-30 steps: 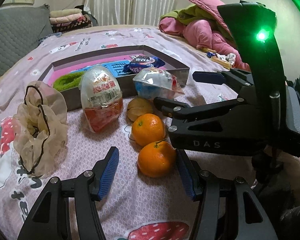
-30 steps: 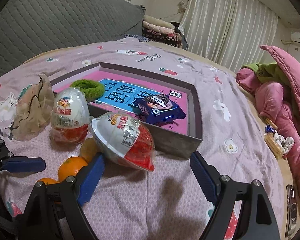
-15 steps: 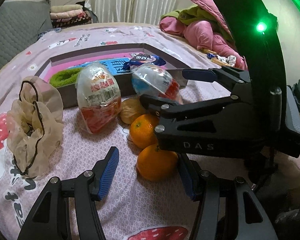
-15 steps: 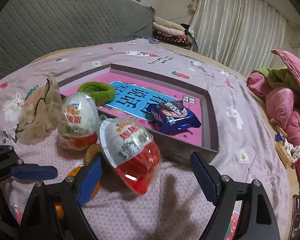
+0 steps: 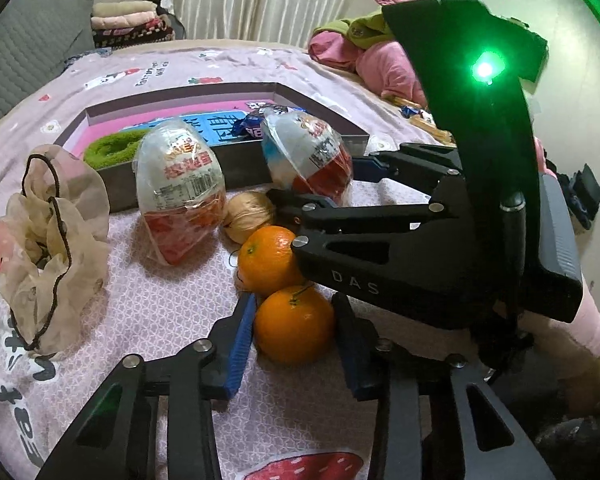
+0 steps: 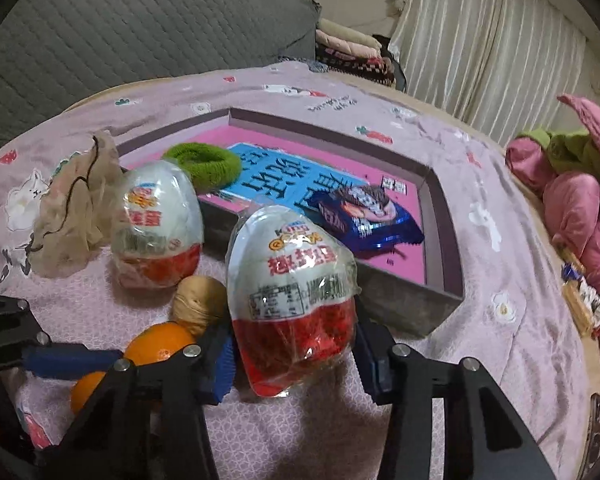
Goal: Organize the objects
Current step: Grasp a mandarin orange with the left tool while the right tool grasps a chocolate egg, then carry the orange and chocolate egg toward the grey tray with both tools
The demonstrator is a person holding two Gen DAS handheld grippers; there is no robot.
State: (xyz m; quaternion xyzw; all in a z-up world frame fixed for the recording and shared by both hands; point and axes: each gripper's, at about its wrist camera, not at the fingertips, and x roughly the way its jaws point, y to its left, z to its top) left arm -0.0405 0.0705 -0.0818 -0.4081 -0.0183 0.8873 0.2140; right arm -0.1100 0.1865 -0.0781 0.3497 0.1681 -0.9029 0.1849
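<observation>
The right gripper [image 6: 294, 364], marked "DAS", clamps a wrapped red-and-white toy egg [image 6: 292, 292], while the left gripper [image 5: 294, 342] clamps 1 orange [image 5: 295, 325].

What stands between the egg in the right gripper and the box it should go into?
Only the box's near wall, which rises just behind the egg, so the egg must clear it. The right gripper is shut on the egg. Inside, beyond the wall, a blue snack pack takes the near corner; open floor lies left of it.
</observation>
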